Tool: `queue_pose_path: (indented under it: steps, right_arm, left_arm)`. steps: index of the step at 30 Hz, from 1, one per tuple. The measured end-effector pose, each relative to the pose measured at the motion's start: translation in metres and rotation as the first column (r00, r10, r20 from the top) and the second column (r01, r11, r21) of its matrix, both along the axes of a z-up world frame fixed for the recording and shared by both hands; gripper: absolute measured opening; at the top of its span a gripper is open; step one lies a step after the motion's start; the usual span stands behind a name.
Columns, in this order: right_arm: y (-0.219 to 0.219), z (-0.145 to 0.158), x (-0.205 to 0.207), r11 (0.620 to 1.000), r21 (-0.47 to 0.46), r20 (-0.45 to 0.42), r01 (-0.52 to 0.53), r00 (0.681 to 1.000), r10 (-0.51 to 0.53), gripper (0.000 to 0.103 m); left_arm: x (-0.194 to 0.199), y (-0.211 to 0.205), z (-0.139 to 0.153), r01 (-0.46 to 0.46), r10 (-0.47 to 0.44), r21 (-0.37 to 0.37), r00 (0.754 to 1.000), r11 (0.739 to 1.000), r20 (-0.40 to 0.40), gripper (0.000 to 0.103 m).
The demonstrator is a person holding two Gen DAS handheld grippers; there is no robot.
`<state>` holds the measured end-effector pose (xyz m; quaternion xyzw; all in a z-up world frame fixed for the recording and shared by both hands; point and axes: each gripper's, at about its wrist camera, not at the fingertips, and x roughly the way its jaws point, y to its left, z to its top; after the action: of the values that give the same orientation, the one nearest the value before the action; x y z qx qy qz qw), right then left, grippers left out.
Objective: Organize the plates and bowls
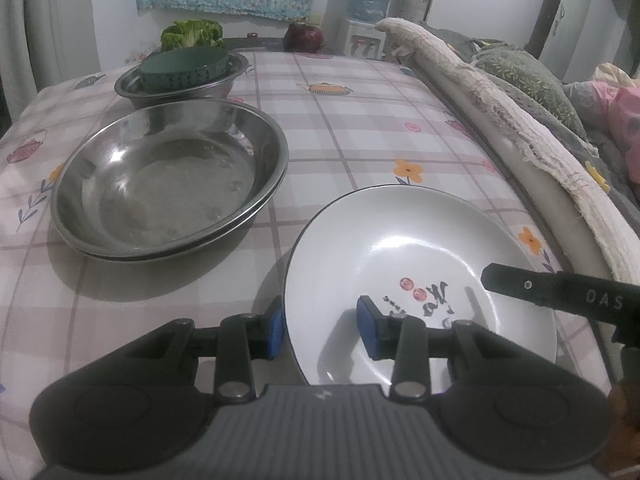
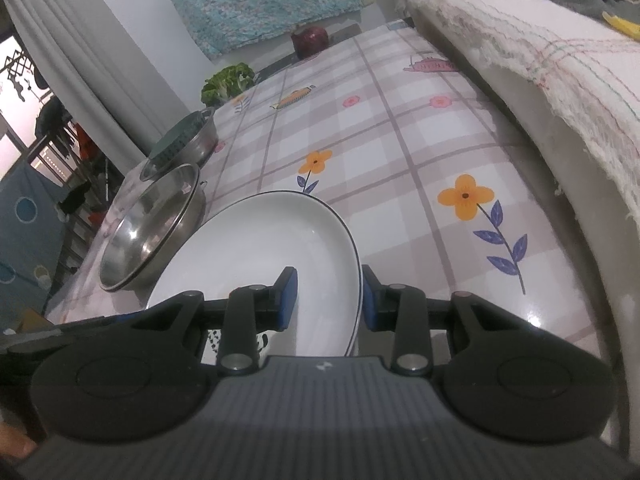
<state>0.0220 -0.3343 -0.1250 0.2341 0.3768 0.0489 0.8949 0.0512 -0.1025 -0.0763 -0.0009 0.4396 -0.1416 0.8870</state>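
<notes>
A white plate (image 1: 400, 248) with a thin dark rim and a printed motif sits at the near right of the checked tablecloth (image 1: 360, 120). My left gripper (image 1: 322, 330) is shut on its left rim, one blue pad outside and one inside. In the right wrist view the same plate (image 2: 256, 240) looks tilted, and my right gripper (image 2: 330, 302) is shut on its right rim in the same way. The right gripper's black finger (image 1: 520, 284) shows over the plate's right side. Two stacked steel basins (image 1: 168, 176) lie to the left. Behind them a steel bowl (image 1: 132, 88) holds a green bowl (image 1: 188, 66).
A towel-draped rail (image 1: 500, 120) runs along the table's right edge, close to the plate. Lettuce (image 1: 192, 34) and a dark red vegetable (image 1: 303, 37) sit at the far edge. Bare tablecloth lies between the basins and the rail.
</notes>
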Motion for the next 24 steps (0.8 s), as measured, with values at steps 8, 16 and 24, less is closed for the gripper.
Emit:
queue_pose_path:
  steps: [8, 16, 24]
  right_arm:
    - [0.001, 0.002, 0.000, 1.000, 0.008, -0.011, 0.000, 1.000, 0.000, 0.036]
    - [0.005, 0.003, 0.010, 1.000, -0.004, -0.016, -0.019, 1.000, 0.019, 0.036]
    - [0.013, 0.002, 0.026, 0.998, -0.028, -0.003, -0.051, 0.999, 0.051, 0.036]
  left_arm:
    - [-0.004, 0.004, 0.004, -0.002, 0.002, -0.017, 1.000, 1.000, -0.003, 0.038]
    - [-0.010, 0.010, 0.005, -0.008, 0.008, -0.016, 1.000, 1.000, -0.004, 0.039]
    - [-0.018, 0.015, 0.007, -0.013, 0.013, -0.015, 1.000, 1.000, -0.007, 0.039]
